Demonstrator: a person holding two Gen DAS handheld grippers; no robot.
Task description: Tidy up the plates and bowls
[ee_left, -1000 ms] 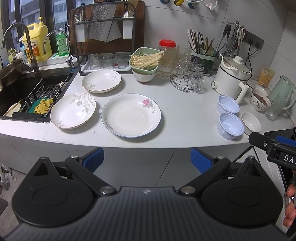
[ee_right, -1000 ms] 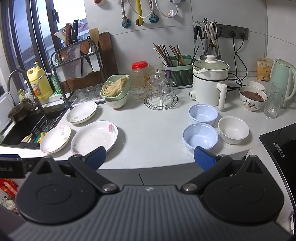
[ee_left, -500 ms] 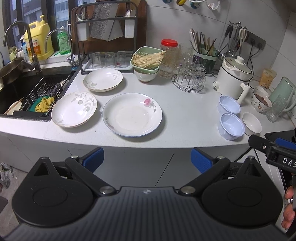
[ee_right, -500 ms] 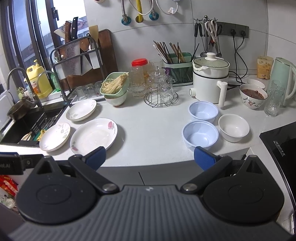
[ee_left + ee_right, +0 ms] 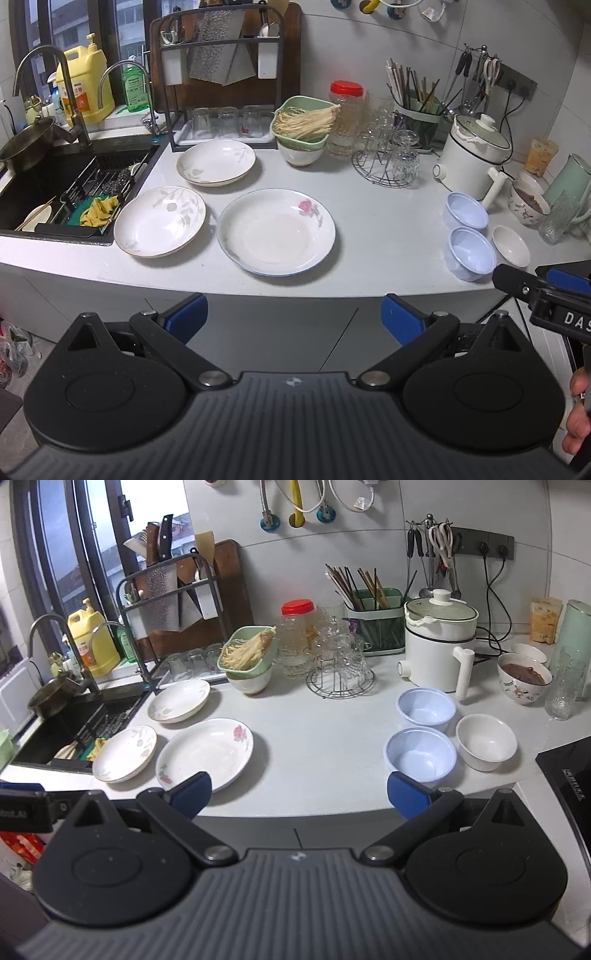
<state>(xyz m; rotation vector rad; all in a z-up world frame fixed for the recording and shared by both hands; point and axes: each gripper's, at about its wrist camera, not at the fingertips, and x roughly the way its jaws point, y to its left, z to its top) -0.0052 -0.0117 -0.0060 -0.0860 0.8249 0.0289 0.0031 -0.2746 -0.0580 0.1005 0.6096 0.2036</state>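
Three white plates lie on the white counter: a large rose-printed plate (image 5: pixel 276 232) (image 5: pixel 205 754), a leaf-printed plate (image 5: pixel 159 220) (image 5: pixel 125 753) to its left by the sink, and a second leaf-printed plate (image 5: pixel 216 162) (image 5: pixel 179 700) behind. Two pale blue bowls (image 5: pixel 471 253) (image 5: pixel 466 211) (image 5: pixel 421 756) (image 5: pixel 426 709) and a small white bowl (image 5: pixel 511 246) (image 5: pixel 486 741) stand at the right. My left gripper (image 5: pixel 294 314) is open and empty, in front of the counter edge below the rose plate. My right gripper (image 5: pixel 299 794) is open and empty, at the counter's front edge between plates and bowls.
A sink (image 5: pixel 44 192) with a drain rack lies at the left. Along the back stand a knife rack (image 5: pixel 221 74), a green strainer of noodles (image 5: pixel 301 123), a glass stand (image 5: pixel 388 162), a white cooker (image 5: pixel 476 155) and a filled patterned bowl (image 5: pixel 523 679). A black hob (image 5: pixel 569 775) is at the right.
Both grippers have drifted a little; the counter appears slightly nearer and shifted in both views. No object has moved, and both grippers stay open.
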